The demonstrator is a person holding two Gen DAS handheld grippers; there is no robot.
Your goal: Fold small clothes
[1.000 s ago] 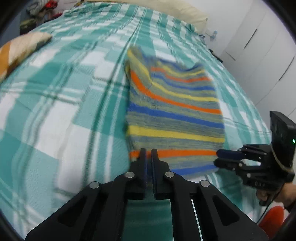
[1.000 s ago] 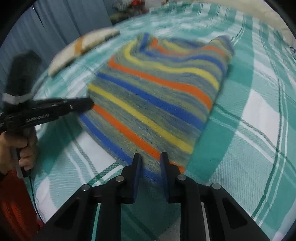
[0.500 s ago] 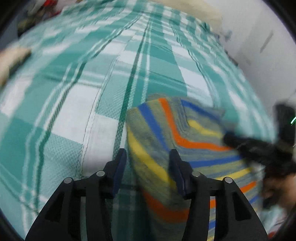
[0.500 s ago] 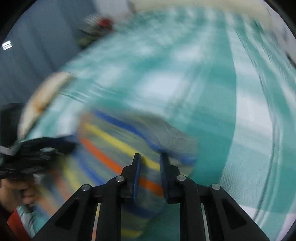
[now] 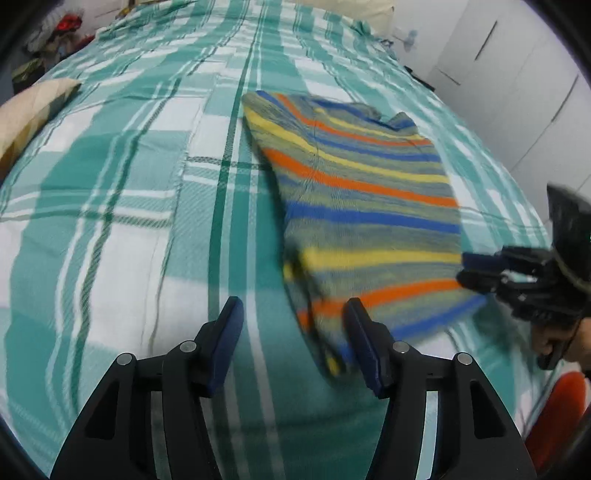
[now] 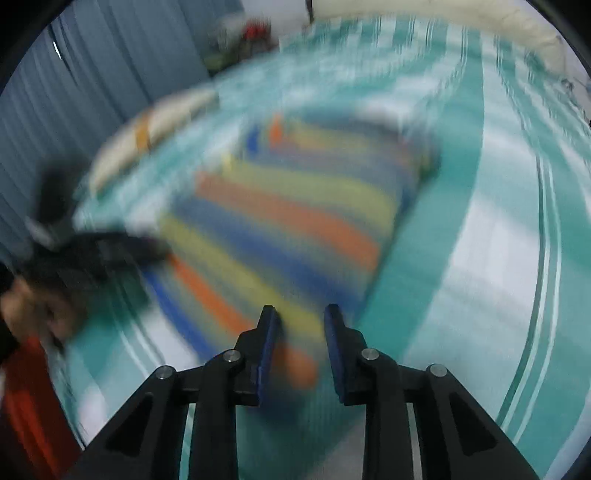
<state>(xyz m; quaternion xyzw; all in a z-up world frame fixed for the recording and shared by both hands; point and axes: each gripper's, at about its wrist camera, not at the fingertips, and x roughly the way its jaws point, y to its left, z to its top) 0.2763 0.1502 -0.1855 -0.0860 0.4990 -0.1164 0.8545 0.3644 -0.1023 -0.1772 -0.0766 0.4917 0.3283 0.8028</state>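
A small striped knit garment (image 5: 369, 199), with orange, yellow, blue and grey bands, lies folded on the green-and-white checked bedspread (image 5: 129, 184). My left gripper (image 5: 293, 314) is open and empty, its right finger by the garment's near left corner. My right gripper (image 6: 301, 317) is open and empty over the garment's (image 6: 288, 221) near edge; that view is blurred by motion. The right gripper also shows in the left wrist view (image 5: 469, 267) at the garment's right edge, and the left gripper in the right wrist view (image 6: 155, 251).
A cream and orange pillow (image 5: 33, 107) lies at the bed's left side. White wardrobe doors (image 5: 517, 74) stand to the right. A clutter pile (image 5: 55, 33) is beyond the far left corner. A blue-grey curtain (image 6: 92, 92) hangs on the left.
Both grippers carried the garment's near edge forward over itself, then let go and drew back. The left gripper opened first; the right one is open now. The garment lies folded.
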